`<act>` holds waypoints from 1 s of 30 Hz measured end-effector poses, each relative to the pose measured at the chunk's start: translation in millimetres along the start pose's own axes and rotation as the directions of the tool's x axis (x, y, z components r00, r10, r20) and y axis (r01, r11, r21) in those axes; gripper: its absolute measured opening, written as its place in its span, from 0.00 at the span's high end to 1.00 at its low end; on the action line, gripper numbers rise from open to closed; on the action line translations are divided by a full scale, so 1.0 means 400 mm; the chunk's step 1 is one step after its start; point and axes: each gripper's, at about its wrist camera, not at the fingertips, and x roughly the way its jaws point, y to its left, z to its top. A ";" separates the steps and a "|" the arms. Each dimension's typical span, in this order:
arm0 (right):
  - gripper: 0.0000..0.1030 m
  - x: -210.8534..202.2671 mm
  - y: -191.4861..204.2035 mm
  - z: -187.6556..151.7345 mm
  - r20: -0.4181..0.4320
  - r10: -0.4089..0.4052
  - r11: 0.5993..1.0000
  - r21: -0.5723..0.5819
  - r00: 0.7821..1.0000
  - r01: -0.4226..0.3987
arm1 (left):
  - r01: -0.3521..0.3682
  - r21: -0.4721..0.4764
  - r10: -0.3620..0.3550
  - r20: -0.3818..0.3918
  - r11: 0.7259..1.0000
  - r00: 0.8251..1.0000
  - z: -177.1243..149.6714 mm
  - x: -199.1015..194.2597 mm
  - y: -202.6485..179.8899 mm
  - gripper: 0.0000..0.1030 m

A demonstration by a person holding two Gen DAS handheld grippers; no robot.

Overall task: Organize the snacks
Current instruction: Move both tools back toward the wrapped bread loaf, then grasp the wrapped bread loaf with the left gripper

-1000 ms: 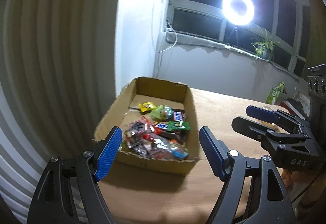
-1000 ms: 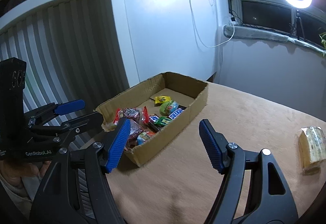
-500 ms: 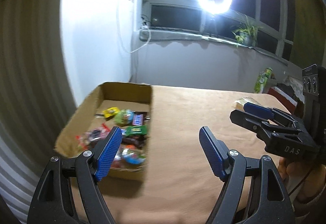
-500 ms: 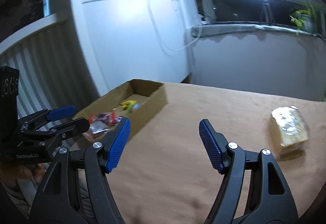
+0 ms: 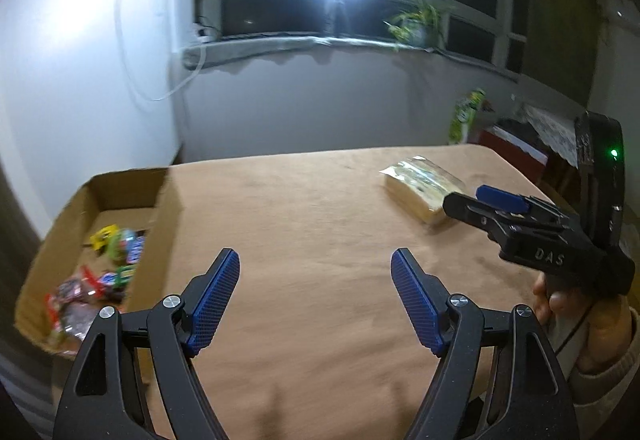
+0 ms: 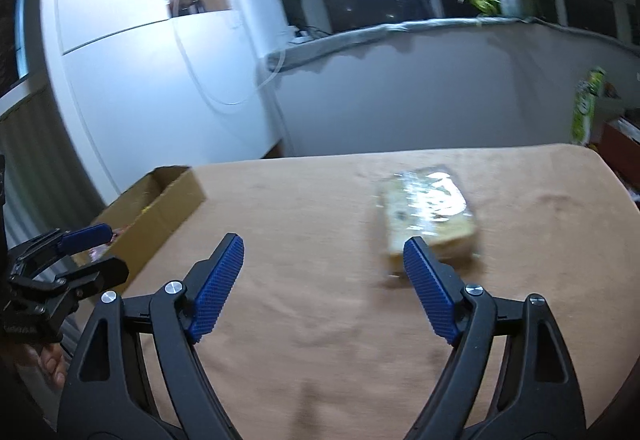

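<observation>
Left hand-held gripper (image 5: 315,298): I see its jaws apart, nothing between them, over bare worktop (image 5: 312,208).
Right hand-held gripper (image 6: 323,288): jaws opening, nothing between them; its right pad sits just in front of the wrapped snack pack (image 6: 430,208).
Wrapped snack pack: lying flat on the worktop, blurred, possibly biscuits.
Cardboard box (image 5: 132,180): at the worktop's left edge, holding an assortment of small sweets (image 5: 116,256).

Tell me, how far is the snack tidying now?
Done: many small snacks lie in the cardboard box. In hand: nothing; the right gripper, jaws opening, faces the wrapped pack. Left: that pack, alone on the table. The left gripper is open, empty.
</observation>
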 end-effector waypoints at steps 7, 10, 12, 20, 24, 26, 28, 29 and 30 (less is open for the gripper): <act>0.18 0.016 -0.090 -0.007 -0.046 -0.061 0.998 0.024 0.997 0.062 | 0.060 0.038 -0.058 -0.046 0.997 0.997 0.013 0.068 -0.071 0.24; 0.18 0.026 -0.119 -0.016 -0.071 -0.078 0.996 0.036 0.994 0.080 | 0.089 0.051 -0.085 -0.067 0.995 0.994 0.024 0.110 -0.093 0.24; 0.18 0.034 -0.132 -0.024 -0.088 -0.088 0.995 0.040 0.992 0.092 | 0.101 0.063 -0.096 -0.079 0.993 0.992 0.038 0.149 -0.110 0.24; 0.18 0.096 -0.161 -0.032 -0.202 -0.092 0.992 0.063 0.975 0.107 | 0.114 0.145 -0.100 -0.096 0.983 0.990 0.150 0.337 -0.149 0.24; 0.18 0.137 -0.151 -0.022 -0.236 -0.099 0.993 0.037 0.967 0.111 | 0.188 0.183 -0.164 -0.139 0.965 0.977 0.211 0.458 -0.163 0.24; 0.18 0.165 -0.147 -0.019 -0.268 -0.096 0.994 0.030 0.959 0.108 | 0.227 0.202 -0.195 -0.166 0.953 0.967 0.227 0.515 -0.166 0.24; 0.18 0.185 -0.147 -0.015 -0.292 -0.102 0.993 0.026 0.951 0.114 | 0.288 0.217 -0.247 -0.197 0.933 0.949 0.240 0.567 -0.174 0.24; 0.18 0.190 -0.147 -0.011 -0.293 -0.107 0.993 0.024 0.950 0.120 | 0.329 0.211 -0.288 -0.204 0.920 0.936 0.245 0.580 -0.176 0.24; 0.18 0.197 -0.148 -0.007 -0.298 -0.111 0.992 0.023 0.948 0.124 | 0.378 0.198 -0.336 -0.215 0.904 0.917 0.251 0.591 -0.176 0.24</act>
